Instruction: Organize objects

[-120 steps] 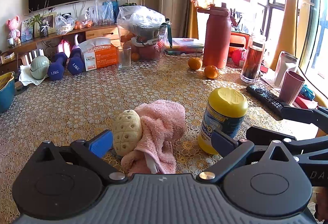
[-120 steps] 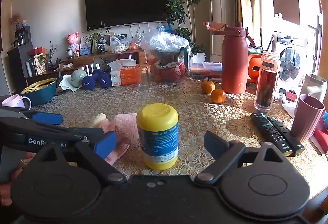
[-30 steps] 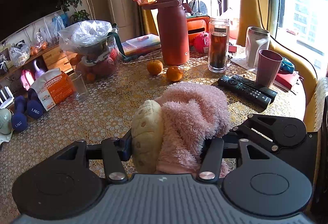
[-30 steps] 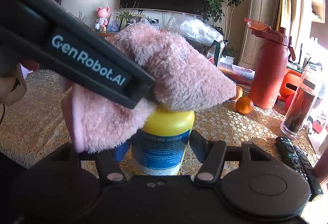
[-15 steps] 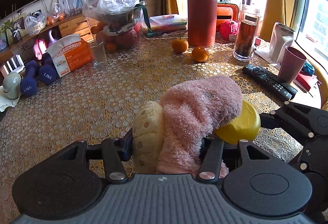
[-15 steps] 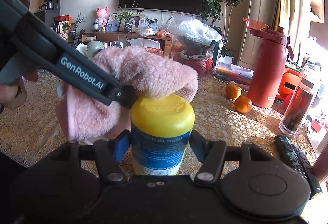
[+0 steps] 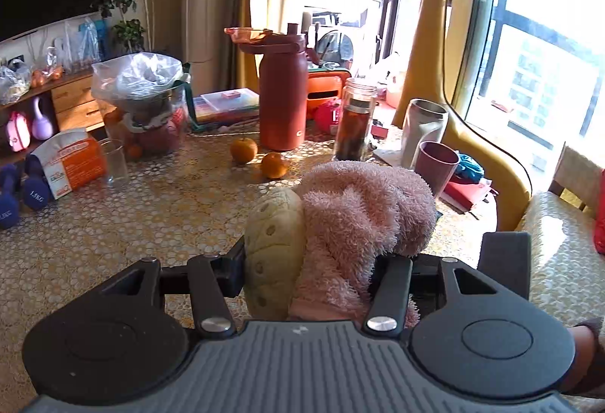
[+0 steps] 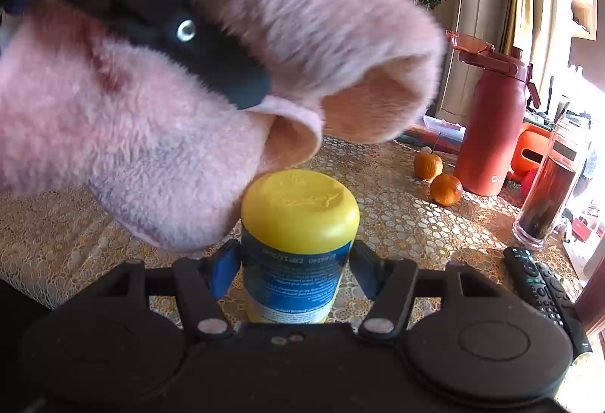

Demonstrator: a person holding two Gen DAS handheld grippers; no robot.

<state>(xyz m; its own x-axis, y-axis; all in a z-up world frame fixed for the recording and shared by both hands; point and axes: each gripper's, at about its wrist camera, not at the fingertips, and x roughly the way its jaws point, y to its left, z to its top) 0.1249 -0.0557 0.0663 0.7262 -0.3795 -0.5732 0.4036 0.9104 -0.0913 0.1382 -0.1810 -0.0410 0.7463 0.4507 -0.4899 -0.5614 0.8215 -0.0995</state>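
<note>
**Two Hands, Two Things**

I am holding something in each hand. My left gripper (image 7: 306, 262) is squeezing a fluffy pink towel (image 7: 363, 216) with a bumpy cream toy (image 7: 274, 254) tucked beside it. Both are pinched between the fingers, up in the air above the table (image 7: 151, 209).

My right gripper (image 8: 295, 262) is closed around the yellow-lidded bottle (image 8: 298, 224). A finger is pressing on each side of its blue label.

In the right view, the towel is hanging just over the bottle lid, very close. I cannot tell if they are touching.

To do this well, I think I should be moving slowly and keeping my hands apart, so the floppy towel is not catching the bottle. I should be squeezing firmly too, because the toy could be slipping out.
</note>
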